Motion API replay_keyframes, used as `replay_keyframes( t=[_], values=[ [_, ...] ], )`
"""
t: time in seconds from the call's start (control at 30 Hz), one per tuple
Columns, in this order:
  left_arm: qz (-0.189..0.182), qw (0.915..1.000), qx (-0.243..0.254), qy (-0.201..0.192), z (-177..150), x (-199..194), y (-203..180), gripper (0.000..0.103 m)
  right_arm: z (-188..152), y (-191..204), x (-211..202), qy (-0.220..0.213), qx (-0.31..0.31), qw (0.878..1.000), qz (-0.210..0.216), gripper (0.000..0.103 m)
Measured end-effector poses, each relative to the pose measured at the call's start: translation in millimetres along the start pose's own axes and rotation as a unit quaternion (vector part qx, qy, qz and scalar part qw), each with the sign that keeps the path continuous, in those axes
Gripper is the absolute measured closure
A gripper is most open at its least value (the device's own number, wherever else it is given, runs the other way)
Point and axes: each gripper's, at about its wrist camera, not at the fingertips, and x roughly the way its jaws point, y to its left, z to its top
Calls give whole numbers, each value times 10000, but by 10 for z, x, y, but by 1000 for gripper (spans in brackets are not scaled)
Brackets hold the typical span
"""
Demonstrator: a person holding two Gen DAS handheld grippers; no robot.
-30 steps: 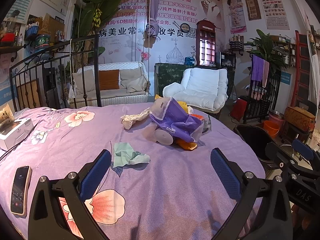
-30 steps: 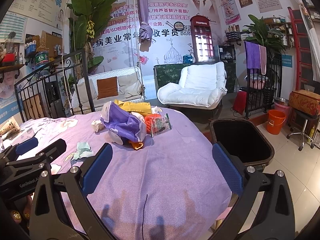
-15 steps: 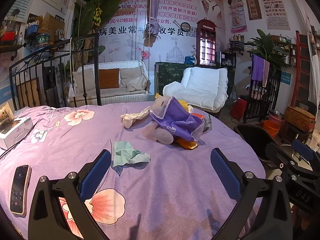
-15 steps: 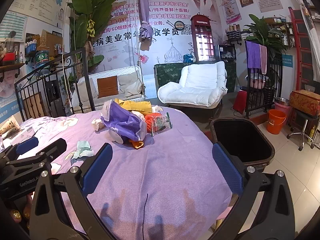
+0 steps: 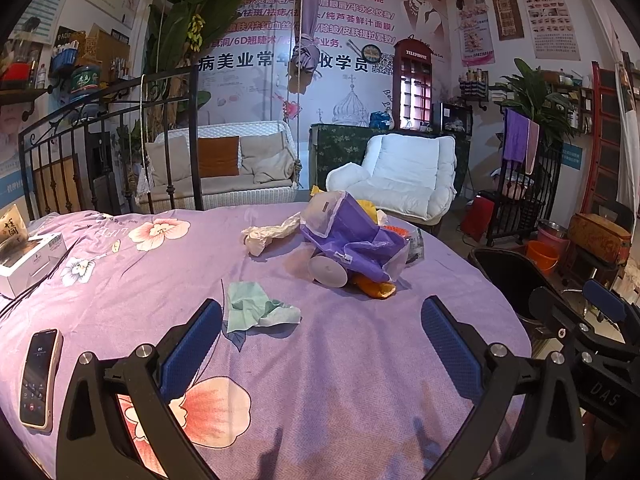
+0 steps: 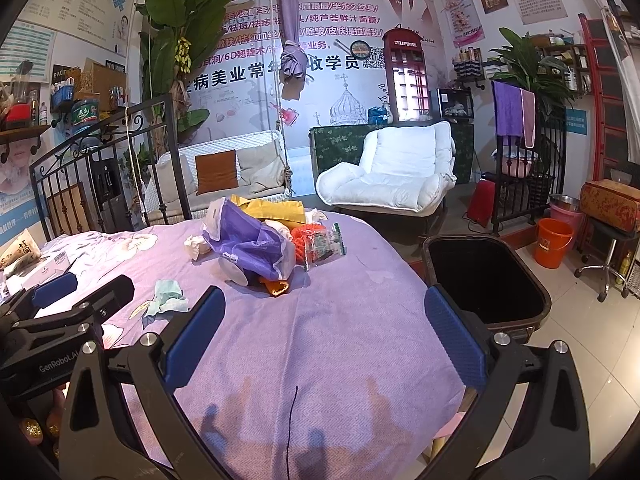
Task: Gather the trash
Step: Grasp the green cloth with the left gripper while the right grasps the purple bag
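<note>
A heap of trash lies on the purple flowered cloth: a purple plastic bag, a white cup under it, orange scraps, a yellow packet and a clear green wrapper. A crumpled beige tissue lies to its left. A mint-green tissue rests nearer, just beyond my left gripper, which is open and holds nothing. My right gripper is open too, over bare cloth. A black bin stands off the table's right edge.
A phone lies at the near left and a white box further back left. A black iron railing runs behind the table. A white armchair, an orange bucket and a stool stand on the floor to the right.
Both grippers stay open and almost still. The view has drifted only slightly; nothing on the table has moved.
</note>
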Motion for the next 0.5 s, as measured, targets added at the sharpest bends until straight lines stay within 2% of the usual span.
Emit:
replay_keyframes(
  t=[0.37,0.43,0.5],
  values=[
    [8,10000,33,26,-29,12,11,4,1,21,39,82,-65,9999,38,4],
    [-20,9998,94,168,-62,64,30,4,32,33,103,140,-146,9998,96,4],
    [-21,9988,145,472,-79,197,95,4,71,46,216,300,-275,9989,247,4]
  ],
)
